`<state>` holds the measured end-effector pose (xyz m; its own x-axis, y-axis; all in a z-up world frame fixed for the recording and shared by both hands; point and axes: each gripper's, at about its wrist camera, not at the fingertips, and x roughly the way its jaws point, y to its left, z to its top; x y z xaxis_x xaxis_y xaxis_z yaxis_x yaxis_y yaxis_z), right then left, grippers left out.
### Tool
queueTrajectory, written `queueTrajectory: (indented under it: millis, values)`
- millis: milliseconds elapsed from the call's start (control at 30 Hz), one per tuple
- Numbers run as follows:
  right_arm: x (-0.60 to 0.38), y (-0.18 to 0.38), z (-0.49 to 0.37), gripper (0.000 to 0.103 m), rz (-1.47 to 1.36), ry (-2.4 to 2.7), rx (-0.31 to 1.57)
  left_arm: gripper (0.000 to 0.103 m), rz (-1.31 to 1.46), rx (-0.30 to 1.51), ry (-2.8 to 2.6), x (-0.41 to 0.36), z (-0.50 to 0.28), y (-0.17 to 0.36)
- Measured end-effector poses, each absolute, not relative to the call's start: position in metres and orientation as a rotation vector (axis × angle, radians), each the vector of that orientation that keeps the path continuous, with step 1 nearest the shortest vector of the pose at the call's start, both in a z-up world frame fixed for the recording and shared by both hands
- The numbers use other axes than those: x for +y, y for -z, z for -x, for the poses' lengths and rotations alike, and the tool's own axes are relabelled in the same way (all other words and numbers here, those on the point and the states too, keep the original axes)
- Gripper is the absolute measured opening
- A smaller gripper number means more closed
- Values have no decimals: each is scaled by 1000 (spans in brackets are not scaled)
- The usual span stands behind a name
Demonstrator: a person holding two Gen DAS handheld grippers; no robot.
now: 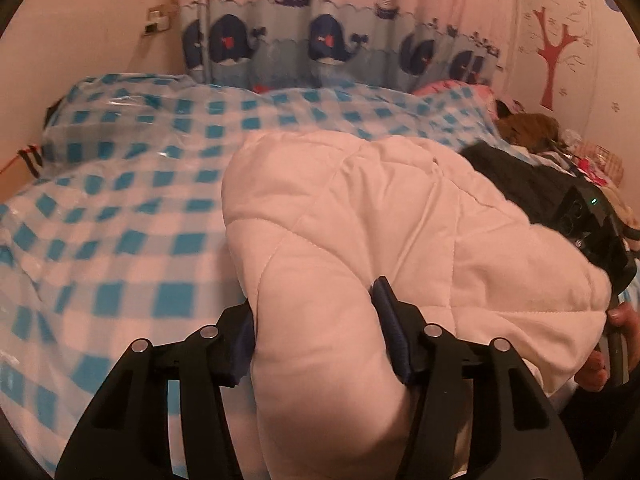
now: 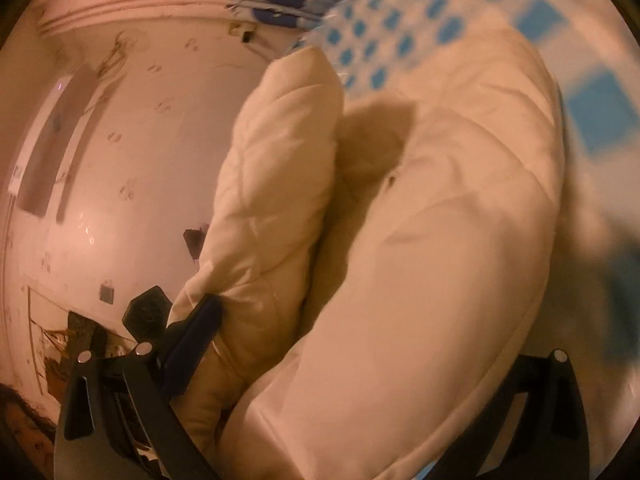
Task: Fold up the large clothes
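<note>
A white quilted padded garment [image 1: 380,220] lies bunched on a bed with a blue-and-white checked cover [image 1: 132,216]. My left gripper [image 1: 316,344] is shut on a thick fold of its near edge, one finger on each side. In the right wrist view the same garment [image 2: 440,240] fills the frame, folded into two thick rolls. My right gripper [image 2: 360,360] is shut on the garment; its left finger [image 2: 196,332] presses the left roll and the right finger is hidden behind the fabric. The right gripper's body [image 1: 588,220] shows at the right of the left wrist view.
A whale-print curtain [image 1: 332,40] hangs behind the bed. A pile of dark and coloured clothes [image 1: 552,148] lies at the far right of the bed. Walls stand at the left and right, with a red tree sticker [image 1: 554,56].
</note>
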<state>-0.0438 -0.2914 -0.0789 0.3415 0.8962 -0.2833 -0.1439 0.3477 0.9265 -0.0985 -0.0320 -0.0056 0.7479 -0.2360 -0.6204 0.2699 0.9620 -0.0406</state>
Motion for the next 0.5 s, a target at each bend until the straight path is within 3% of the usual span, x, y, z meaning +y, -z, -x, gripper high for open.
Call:
queueTrajectory:
  millis: [300,500]
  values:
    - [-169,104,-77,98,-856,-907,1037,49,-85,714,73,76,23,40]
    - [-156,123,-89,98,-711,-858,1162,53,-73,753,70,100,20,61]
